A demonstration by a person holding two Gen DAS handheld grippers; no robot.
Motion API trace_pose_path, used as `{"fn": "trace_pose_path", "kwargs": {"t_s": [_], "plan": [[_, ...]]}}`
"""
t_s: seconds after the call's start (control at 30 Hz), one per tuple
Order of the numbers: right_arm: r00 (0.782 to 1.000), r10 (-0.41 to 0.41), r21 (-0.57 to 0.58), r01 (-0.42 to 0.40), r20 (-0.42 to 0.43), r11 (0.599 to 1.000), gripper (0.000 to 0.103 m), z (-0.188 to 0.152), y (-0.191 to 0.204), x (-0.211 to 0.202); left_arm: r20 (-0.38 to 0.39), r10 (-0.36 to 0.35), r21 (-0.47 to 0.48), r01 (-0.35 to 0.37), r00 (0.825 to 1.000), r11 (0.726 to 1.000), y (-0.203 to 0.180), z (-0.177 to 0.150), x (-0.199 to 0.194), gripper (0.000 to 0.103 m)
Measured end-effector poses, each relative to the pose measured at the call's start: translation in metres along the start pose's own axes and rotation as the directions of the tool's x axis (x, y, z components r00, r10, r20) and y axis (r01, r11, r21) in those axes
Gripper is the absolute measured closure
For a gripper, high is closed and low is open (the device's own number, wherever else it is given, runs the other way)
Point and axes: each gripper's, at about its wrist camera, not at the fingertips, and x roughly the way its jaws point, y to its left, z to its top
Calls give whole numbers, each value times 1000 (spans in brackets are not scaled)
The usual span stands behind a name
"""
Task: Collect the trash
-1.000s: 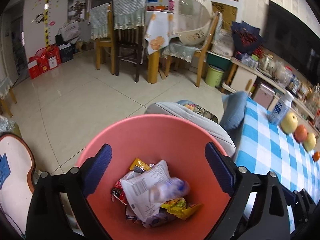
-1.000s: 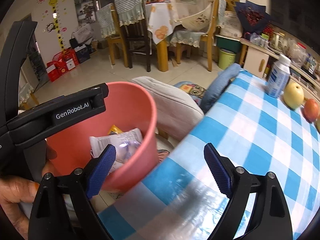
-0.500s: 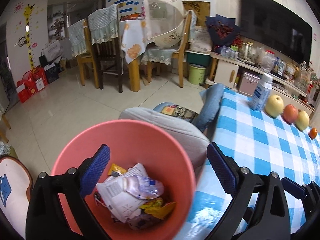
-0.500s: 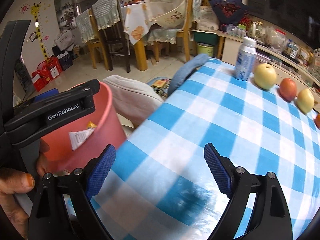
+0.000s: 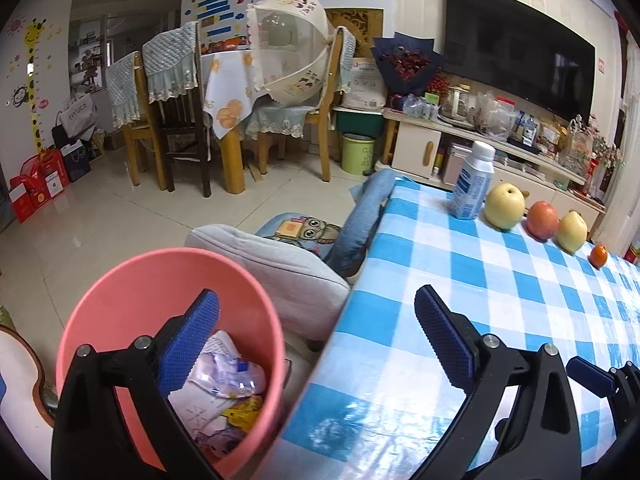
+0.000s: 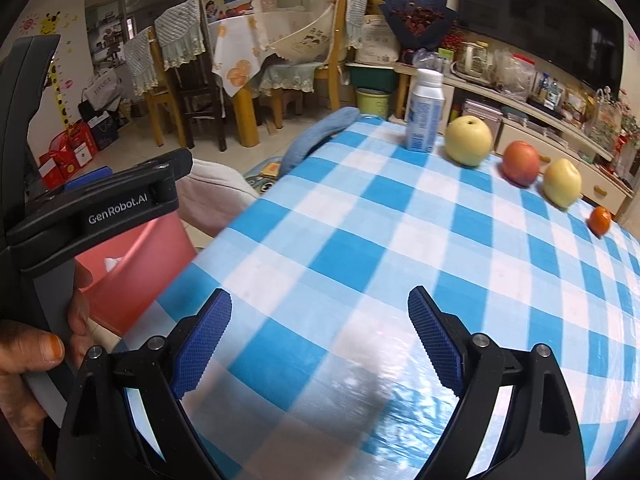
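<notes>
Both of your grippers are empty with their fingers spread wide. Your left gripper point(image 5: 316, 328) hangs over the left edge of the table point(image 5: 500, 280), half above the pink trash bin point(image 5: 120, 280) that stands on the floor just beside that edge. Your right gripper point(image 6: 320, 328) hovers over the near part of the checked tablecloth, with nothing between its fingers.

The bin already holds collected trash point(image 5: 224, 376): crumpled printed paper, a squashed clear plastic bottle and some yellow wrappers, too jumbled to count.

The only likely trash left on the table is one white-and-blue bottle point(image 6: 426, 112), standing upright near the far left corner, its long axis vertical. It lies straight ahead of the right gripper and well apart from it, across most of the cloth. From the left gripper it lies ahead and to the right. The right gripper looks better lined up, though both are far off; the reach would run forward along the left side of the table.

Beside the bottle, along the far edge, runs a row of four fruits: one large yellow-green apple point(image 6: 468, 142) just beside the bottle, one red apple point(image 6: 520, 163), one yellow pear point(image 6: 562, 182) and one small orange point(image 6: 600, 221). These look like food, not trash.
</notes>
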Motion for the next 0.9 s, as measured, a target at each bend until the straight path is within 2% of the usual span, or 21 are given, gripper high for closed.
{"fn": "trace_pose_path", "kwargs": {"t_s": [0.3,0.57,0.9], "plan": [[999,-48,34,48,15,998,13,-12,-34,-19,-12,-27,46,27,1000,999,-34,-2,-4,4],[996,-83,78,80,33,994,13,-21,-63,-35,-2,-61,49,61,998,997,-61,-3,-11,4],[993,-110,134,104,39,985,13,-35,-97,-46,15,-82,120,80,996,990,-101,-8,-19,4]]}}
